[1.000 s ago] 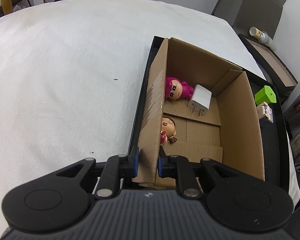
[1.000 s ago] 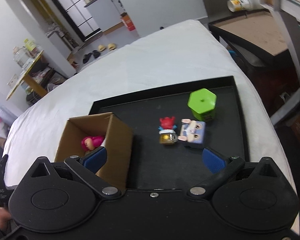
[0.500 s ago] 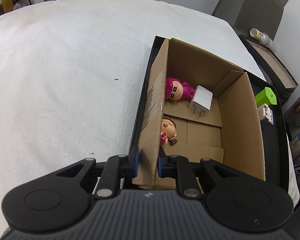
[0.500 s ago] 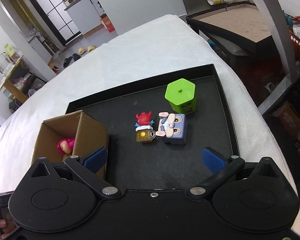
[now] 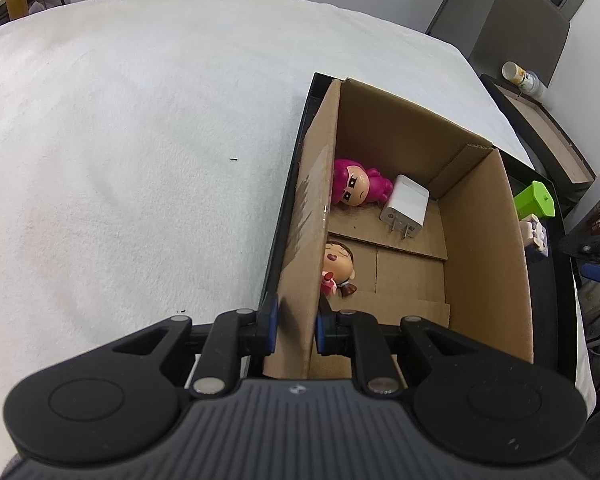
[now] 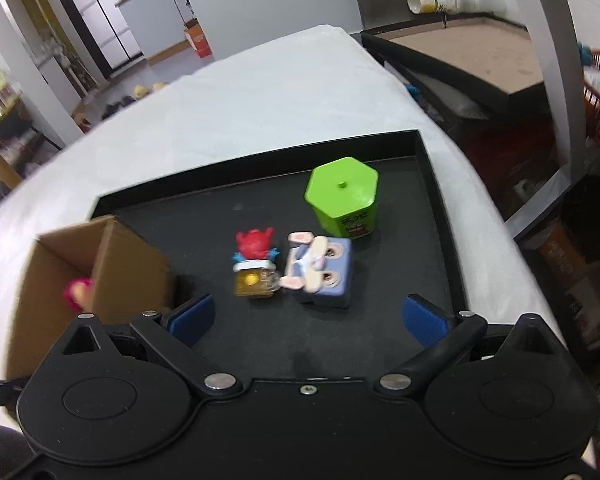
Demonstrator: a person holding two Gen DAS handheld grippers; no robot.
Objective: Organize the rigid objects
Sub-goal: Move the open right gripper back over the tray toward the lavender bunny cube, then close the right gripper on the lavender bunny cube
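1. The left hand-held gripper [image 5: 294, 330] is clamped on the near wall of the box [image 5: 484, 240], one pad outside the cardboard and one inside, steadying it on the tray [image 6: 440, 184].
2. The right hand-held gripper [image 6: 308, 316] has its jaws wide apart with nothing between them, and hangs above the bare tray floor.
3. The things not yet boxed lie straight ahead of the right gripper: a red figure [image 6: 254, 264], a blue block toy [image 6: 320, 270] touching it on the right, and a green tub [image 6: 342, 198] just behind the block.
4. The key relation: figure and block sit between the lines of the two open pads, just beyond their tips. The right hand is the nearer one; the left is busy with the box.
5. The red figure's long axis runs away from the gripper, so pads closing from either side would likely meet its flanks, though the touching block crowds the right pad.
6. Already in the box: a pink doll [image 5: 356, 186], a white charger [image 5: 406, 206] and a brown-haired doll [image 5: 338, 264], which is half hidden by the gripped wall.
7. The right view is motion-blurred, so details of the toys are hard to make out. From the left view the box wall hides the red figure, and only parts of the tub and block show.
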